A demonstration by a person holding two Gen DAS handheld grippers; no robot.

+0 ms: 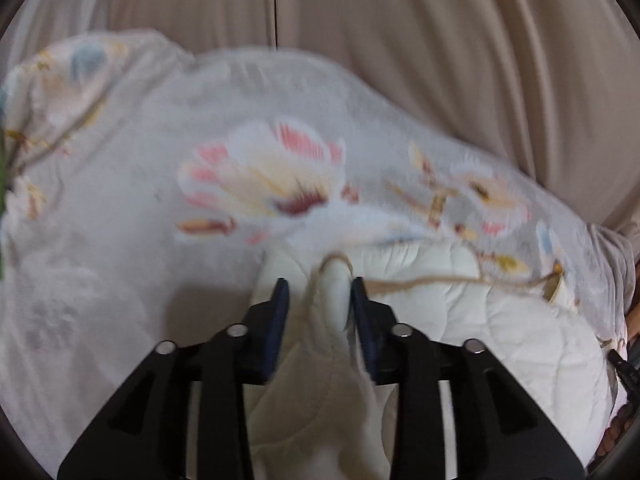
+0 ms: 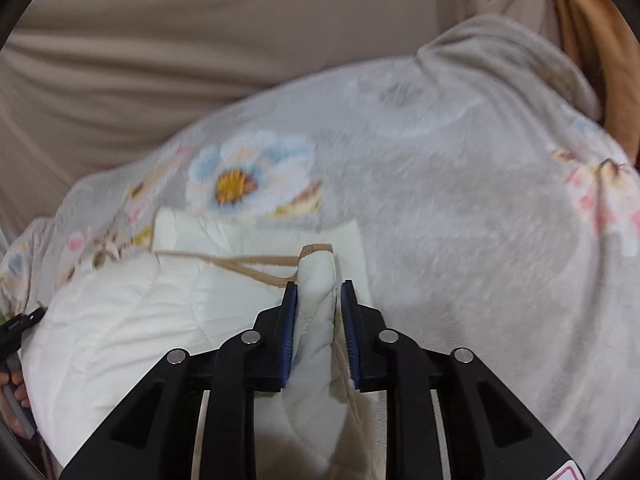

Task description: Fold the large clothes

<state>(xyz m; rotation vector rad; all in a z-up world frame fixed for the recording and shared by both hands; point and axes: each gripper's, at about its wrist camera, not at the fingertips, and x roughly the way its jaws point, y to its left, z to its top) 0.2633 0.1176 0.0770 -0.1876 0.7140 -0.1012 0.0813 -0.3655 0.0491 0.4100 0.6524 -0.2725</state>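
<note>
A large grey floral blanket with a cream quilted underside lies spread on a beige surface. My left gripper is shut on a bunched fold of the cream edge with tan trim. In the right wrist view the same blanket fills the frame, its cream underside folded over at the left. My right gripper is shut on another fold of the cream edge, with its tan trim running off to the left. Both views are motion-blurred.
Beige sheet or sofa fabric lies behind the blanket, also in the right wrist view. An orange-brown cloth shows at the far right. The other gripper's black tip shows at the edges.
</note>
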